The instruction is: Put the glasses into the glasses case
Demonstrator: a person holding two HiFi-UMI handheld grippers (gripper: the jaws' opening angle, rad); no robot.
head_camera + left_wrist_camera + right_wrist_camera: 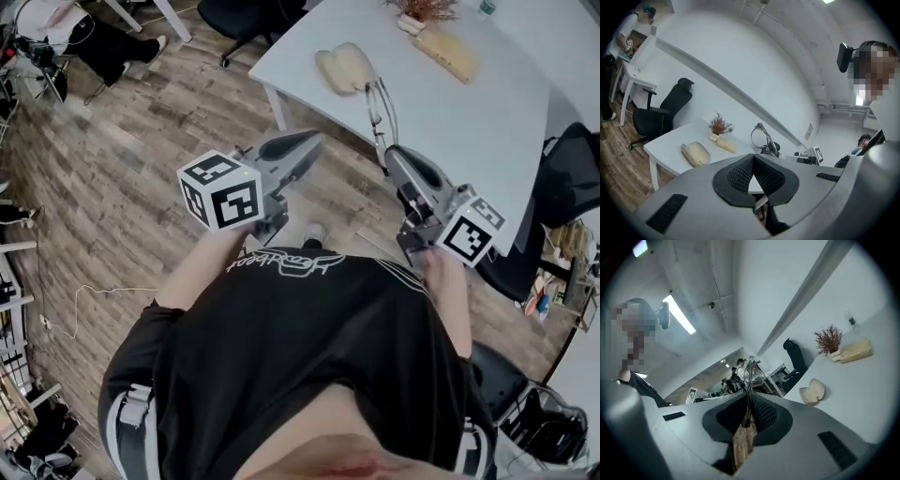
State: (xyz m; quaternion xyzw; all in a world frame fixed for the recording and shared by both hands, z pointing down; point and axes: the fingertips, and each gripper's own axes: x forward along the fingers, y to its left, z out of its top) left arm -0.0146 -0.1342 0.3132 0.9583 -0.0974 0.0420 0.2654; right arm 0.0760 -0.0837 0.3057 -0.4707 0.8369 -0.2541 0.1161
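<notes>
Head view: one pair of glasses (379,114), one case (342,68)

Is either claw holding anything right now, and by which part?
The right claw grips the glasses by the temple arms, lenses pointing away from it. The left claw holds nothing.

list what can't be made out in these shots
- glasses: the gripped part is hidden between the jaws of the right hand-held gripper, right gripper view
- glasses case: open, but its inside is too small to read, head view
- plant: cut off by the top edge, head view
</notes>
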